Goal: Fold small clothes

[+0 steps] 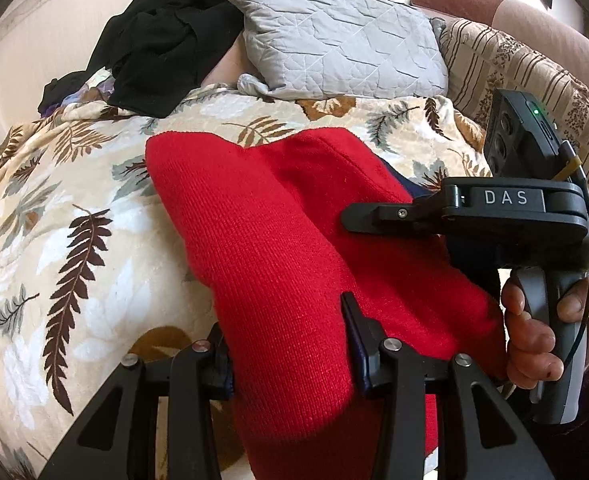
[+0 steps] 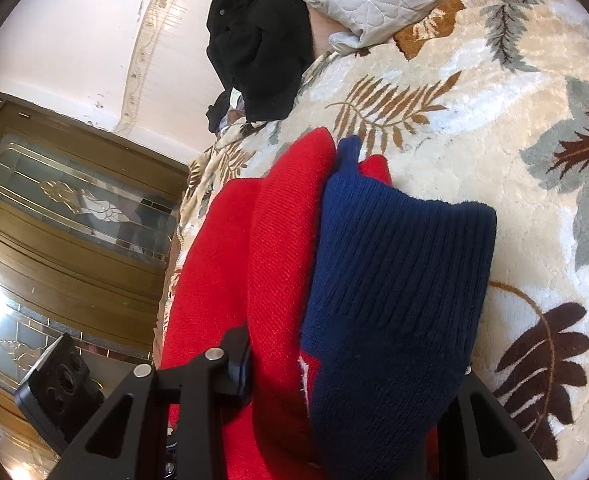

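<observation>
1. the red knit garment point(image 1: 278, 240) lies bunched on the bed's leaf-patterned blanket point(image 1: 66, 216), and its near end rises between the fingers of the left claw point(image 1: 286, 344).
2. the left claw is closed on a thick fold of the red fabric, with one finger pressed against each side of it.
3. in the right wrist view, the garment's navy blue ribbed band point(image 2: 398, 280) drapes over the red knit and fills the space between the fingers of the right claw point(image 2: 350, 380).
4. the right claw holds that red and navy bundle; its right finger is mostly hidden under the blue cloth.
5. the person's right hand point(image 1: 542, 328) grips the handle of the right tool, just beside the garment's edge.
6. further back on the bed sit a grey quilted pillow point(image 1: 342, 36) and a heap of black clothes point(image 1: 166, 40), well apart from the red garment.
7. a wooden door with patterned glass point(image 2: 66, 216) stands to the left in the right wrist view.
</observation>
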Demonstrator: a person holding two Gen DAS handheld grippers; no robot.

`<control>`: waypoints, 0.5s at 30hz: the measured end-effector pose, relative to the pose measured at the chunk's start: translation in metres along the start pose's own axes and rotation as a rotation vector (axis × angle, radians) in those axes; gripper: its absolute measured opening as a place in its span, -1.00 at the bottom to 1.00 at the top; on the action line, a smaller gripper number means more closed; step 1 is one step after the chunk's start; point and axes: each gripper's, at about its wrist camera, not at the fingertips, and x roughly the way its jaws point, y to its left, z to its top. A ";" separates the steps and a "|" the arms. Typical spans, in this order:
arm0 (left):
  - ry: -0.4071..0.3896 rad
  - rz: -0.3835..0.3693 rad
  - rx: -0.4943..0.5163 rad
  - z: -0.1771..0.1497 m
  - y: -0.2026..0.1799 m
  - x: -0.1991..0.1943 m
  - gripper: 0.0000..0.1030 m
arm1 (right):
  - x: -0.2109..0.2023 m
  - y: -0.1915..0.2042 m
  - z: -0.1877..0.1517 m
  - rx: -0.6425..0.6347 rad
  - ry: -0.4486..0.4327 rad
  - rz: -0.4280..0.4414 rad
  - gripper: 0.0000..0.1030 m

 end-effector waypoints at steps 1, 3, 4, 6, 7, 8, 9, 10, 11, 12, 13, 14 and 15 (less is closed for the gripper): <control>0.001 0.000 0.000 0.000 0.000 0.000 -0.12 | -0.001 0.000 0.000 0.001 0.000 -0.001 -0.22; 0.001 0.000 0.001 0.000 0.000 0.000 -0.12 | -0.002 -0.001 -0.001 0.003 -0.002 -0.004 -0.22; 0.001 0.001 0.002 0.000 0.000 0.000 -0.12 | -0.001 0.000 -0.002 0.005 -0.003 -0.005 -0.22; 0.002 0.002 0.003 0.000 -0.001 0.000 -0.12 | -0.002 -0.001 -0.002 0.010 -0.005 -0.010 -0.22; 0.004 0.003 0.003 0.000 0.000 0.001 -0.12 | -0.001 -0.002 -0.002 0.012 -0.005 -0.015 -0.22; 0.009 0.005 0.004 -0.001 0.000 0.003 -0.09 | -0.001 -0.002 -0.002 0.014 -0.005 -0.024 -0.22; 0.016 0.010 0.005 -0.001 0.000 0.005 -0.07 | 0.000 -0.003 -0.002 0.015 -0.005 -0.045 -0.21; 0.028 0.024 0.005 -0.001 0.002 0.007 0.02 | 0.001 -0.003 -0.003 0.017 -0.005 -0.081 -0.17; 0.036 0.042 -0.001 -0.002 0.003 0.010 0.09 | 0.001 -0.004 -0.003 0.020 -0.007 -0.116 -0.10; 0.041 0.053 -0.007 -0.003 0.005 0.011 0.12 | -0.001 -0.005 -0.004 0.030 -0.013 -0.159 0.03; 0.046 0.066 -0.016 -0.005 0.008 0.012 0.23 | -0.005 -0.006 -0.004 0.042 -0.022 -0.194 0.08; 0.046 0.075 -0.028 -0.007 0.012 0.010 0.33 | -0.011 -0.006 -0.005 0.048 -0.035 -0.215 0.11; 0.038 0.083 -0.038 -0.010 0.016 0.007 0.37 | -0.018 -0.005 -0.007 0.046 -0.052 -0.228 0.13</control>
